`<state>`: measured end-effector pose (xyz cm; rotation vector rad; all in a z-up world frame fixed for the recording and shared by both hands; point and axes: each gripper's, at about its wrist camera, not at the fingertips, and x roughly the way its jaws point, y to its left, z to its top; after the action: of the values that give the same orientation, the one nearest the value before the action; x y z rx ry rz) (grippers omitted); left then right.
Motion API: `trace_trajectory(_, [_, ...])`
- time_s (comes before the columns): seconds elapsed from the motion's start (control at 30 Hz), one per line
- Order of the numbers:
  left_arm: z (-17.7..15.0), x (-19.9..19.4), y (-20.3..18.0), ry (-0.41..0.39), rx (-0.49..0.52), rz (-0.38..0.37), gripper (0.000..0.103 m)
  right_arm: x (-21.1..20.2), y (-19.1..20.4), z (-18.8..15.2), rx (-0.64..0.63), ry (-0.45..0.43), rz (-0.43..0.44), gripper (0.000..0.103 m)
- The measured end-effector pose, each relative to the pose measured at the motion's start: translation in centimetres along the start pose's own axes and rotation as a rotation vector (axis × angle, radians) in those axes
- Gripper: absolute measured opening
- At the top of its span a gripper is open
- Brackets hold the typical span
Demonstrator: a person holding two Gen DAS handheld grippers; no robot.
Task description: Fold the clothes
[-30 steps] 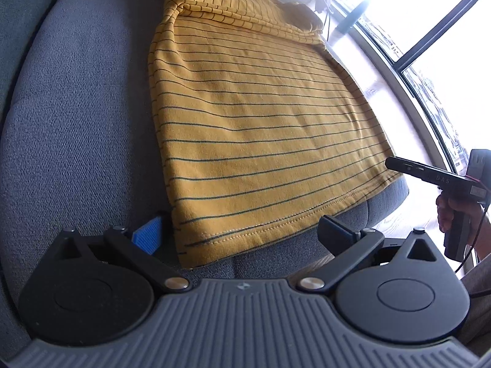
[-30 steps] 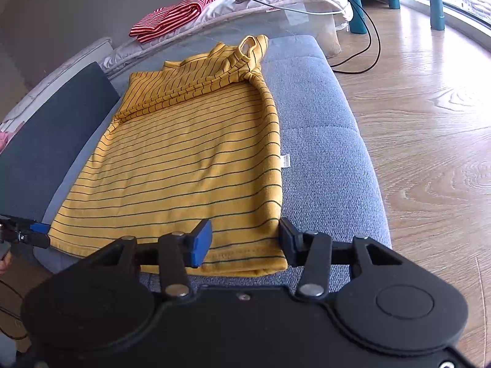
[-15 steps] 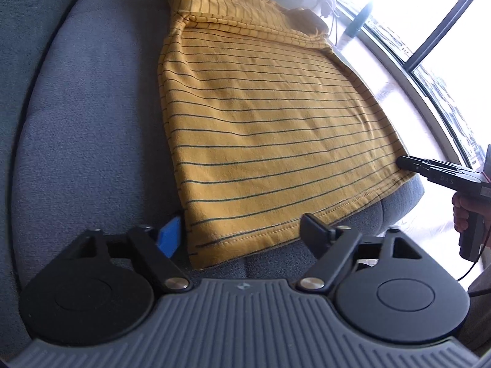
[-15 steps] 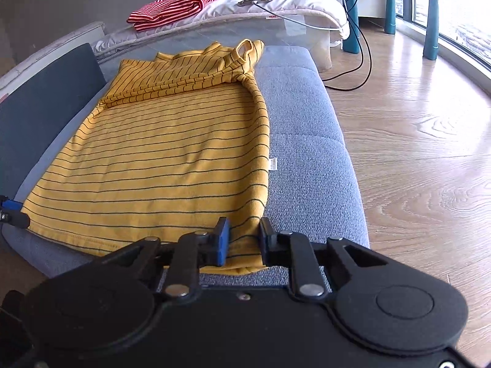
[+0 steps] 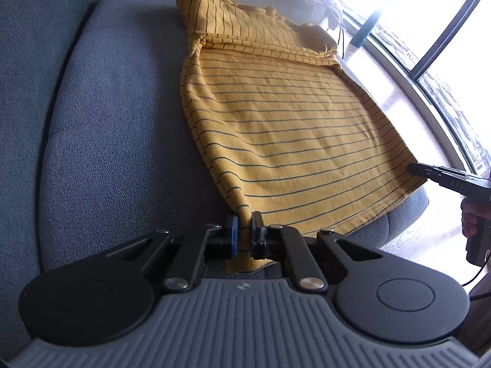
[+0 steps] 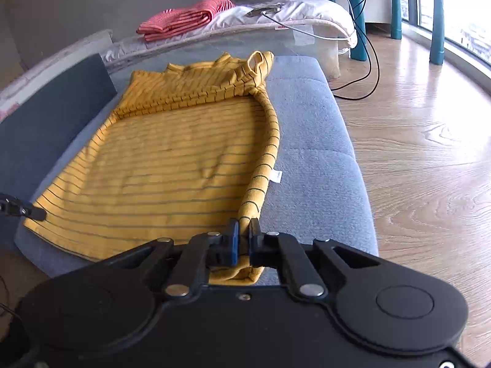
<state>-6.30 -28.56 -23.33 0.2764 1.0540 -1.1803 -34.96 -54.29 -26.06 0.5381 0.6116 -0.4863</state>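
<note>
A yellow shirt with thin dark stripes [image 5: 285, 128] [image 6: 172, 165] lies flat on a grey sofa seat [image 5: 116, 128] [image 6: 316, 168], its top part folded over at the far end. My left gripper [image 5: 244, 230] is shut on the shirt's near left hem corner. My right gripper [image 6: 244, 239] is shut on the near right hem corner, and that side edge is lifted into a ridge. In the left wrist view the right gripper's fingers [image 5: 442, 174] show at the far hem corner, held by a hand [image 5: 472, 214]. The left gripper's fingers [image 6: 21, 208] show at the left in the right wrist view.
A folded red striped garment [image 6: 184, 18] lies on white bedding [image 6: 291, 12] behind the sofa. Black cables [image 6: 368, 61] trail over the wooden floor [image 6: 429, 141] on the right, beside teal table legs [image 6: 356, 15]. A dark cushion [image 6: 46, 113] stands on the left. A bright window [image 5: 445, 46] runs along one side.
Both grippers have gone from open around the hem to shut on its two near corners. The shirt's side edges have begun to lift off the seat.
</note>
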Motion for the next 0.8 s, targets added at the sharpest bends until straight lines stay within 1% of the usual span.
trace_trajectory(0.1, [1.7,-2.0,0.1,-0.045,0.008,-0.024,0.009,-1.0,-0.5,1.9,0.065,-0.026,0.089,0.007])
trace_trajectory(0.17, [3.5,-2.9,0.0,-0.078,0.018,-0.025,0.009,-1.2,-0.9,3.3,0.098,-0.045,0.134,0.007])
trace_trajectory(0.23, [5.4,-3.9,-0.1,-0.111,0.028,-0.025,0.009,-0.8,-1.5,4.9,0.144,-0.059,0.181,0.007])
trace_trajectory(0.3, [7.1,-4.2,-0.2,-0.127,0.042,-0.014,0.009,-0.3,-2.0,6.4,0.192,-0.069,0.222,0.007])
trace_trajectory(0.37, [9.0,-4.4,-0.4,-0.141,0.056,-0.002,0.009,0.5,-2.6,8.1,0.241,-0.058,0.243,0.007])
trace_trajectory(0.43, [10.9,-4.3,-0.2,-0.122,0.052,0.000,0.009,1.8,-2.9,10.6,0.268,-0.020,0.254,0.007])
trace_trajectory(0.5, [13.6,-4.0,0.0,-0.101,0.062,0.018,0.009,3.1,-3.2,13.4,0.293,0.026,0.264,0.007])
trace_trajectory(0.63, [18.1,-1.4,1.6,-0.120,0.045,0.030,0.009,6.1,-3.5,19.5,0.329,0.114,0.270,0.007])
trace_trajectory(0.8, [23.8,1.8,3.5,-0.144,0.023,0.046,0.009,11.0,-3.0,27.4,0.224,0.207,0.169,0.007])
